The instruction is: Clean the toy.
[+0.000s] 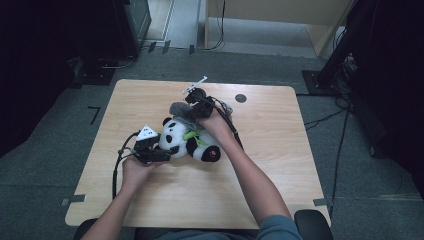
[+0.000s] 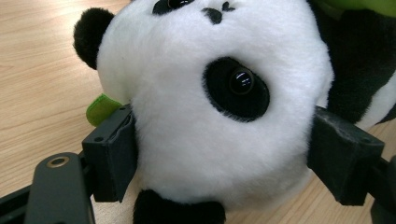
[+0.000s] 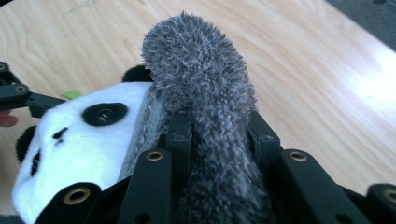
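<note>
On a wooden table (image 1: 280, 150), the left gripper (image 2: 224, 163) is clamping a toy panda's (image 1: 187, 140) head with jaws wide, while the right gripper (image 3: 219, 135) is pinching a grey fuzzy cloth (image 3: 201, 79).

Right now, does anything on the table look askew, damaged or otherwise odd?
Nothing looks damaged or spilled. The panda plush lies on its side on the table, its head clamped in the left gripper, while the right gripper pinches a grey fuzzy hat by its head.
</note>
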A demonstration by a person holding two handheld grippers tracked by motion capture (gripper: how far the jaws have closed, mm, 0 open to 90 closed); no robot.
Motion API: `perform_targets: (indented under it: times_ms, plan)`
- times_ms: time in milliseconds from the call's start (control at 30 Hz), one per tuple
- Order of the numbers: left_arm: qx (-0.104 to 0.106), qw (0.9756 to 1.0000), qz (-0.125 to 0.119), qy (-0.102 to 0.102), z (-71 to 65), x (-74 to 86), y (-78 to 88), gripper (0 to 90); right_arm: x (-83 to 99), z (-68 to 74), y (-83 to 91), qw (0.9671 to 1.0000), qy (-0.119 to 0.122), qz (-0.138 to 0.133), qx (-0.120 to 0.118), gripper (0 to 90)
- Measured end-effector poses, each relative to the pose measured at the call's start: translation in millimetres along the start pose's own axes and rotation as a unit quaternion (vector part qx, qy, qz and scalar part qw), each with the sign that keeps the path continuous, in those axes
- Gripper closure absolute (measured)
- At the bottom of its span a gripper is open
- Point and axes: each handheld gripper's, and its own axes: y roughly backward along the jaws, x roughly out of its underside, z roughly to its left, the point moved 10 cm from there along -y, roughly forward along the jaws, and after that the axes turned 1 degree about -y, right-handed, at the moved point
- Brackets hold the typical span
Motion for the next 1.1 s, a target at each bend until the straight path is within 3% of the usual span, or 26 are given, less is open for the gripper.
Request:
perform_targets:
  times_ms: [200, 333, 467, 633, 800, 967, 1100]
  plan:
    - [0.002, 1.0, -0.004, -0.003, 0.2, 0.3, -0.1, 17.8, 2.2, -16.5, 12.3, 0.9997, -0.002, -0.001, 0.026, 69.0]
    - [0.002, 1.0, -0.005, -0.003, 0.4, 0.4, -0.1, 17.3, -0.4, -15.3, 17.4, 0.9998, -0.006, -0.008, 0.02, 69.8]
    - [0.002, 1.0, -0.007, -0.003, 0.4, 0.3, -0.2, 16.9, -11.7, -3.8, 22.2, 0.9997, -0.003, -0.023, 0.004, 70.0]
    - [0.002, 0.9999, -0.01, -0.005, 0.4, 0.1, -0.5, 16.5, -33.5, 20.9, 27.4, 0.9989, 0.013, -0.043, -0.014, 70.0]
    - [0.002, 0.9999, -0.011, -0.005, 0.5, 0.0, -0.5, 16.5, -46.1, 48.5, 18.3, 0.9974, 0.022, -0.052, -0.045, 70.0]
    - [0.002, 0.9999, -0.012, -0.005, 0.5, 0.0, -0.5, 16.6, -37.8, 62.8, -5.8, 0.9975, 0.019, -0.028, -0.061, 70.0]
    - [0.002, 0.9999, -0.01, 0.002, 1.6, 0.4, -1.0, 16.7, -24.2, 60.6, -19.7, 0.9976, 0.009, -0.01, -0.067, 69.6]
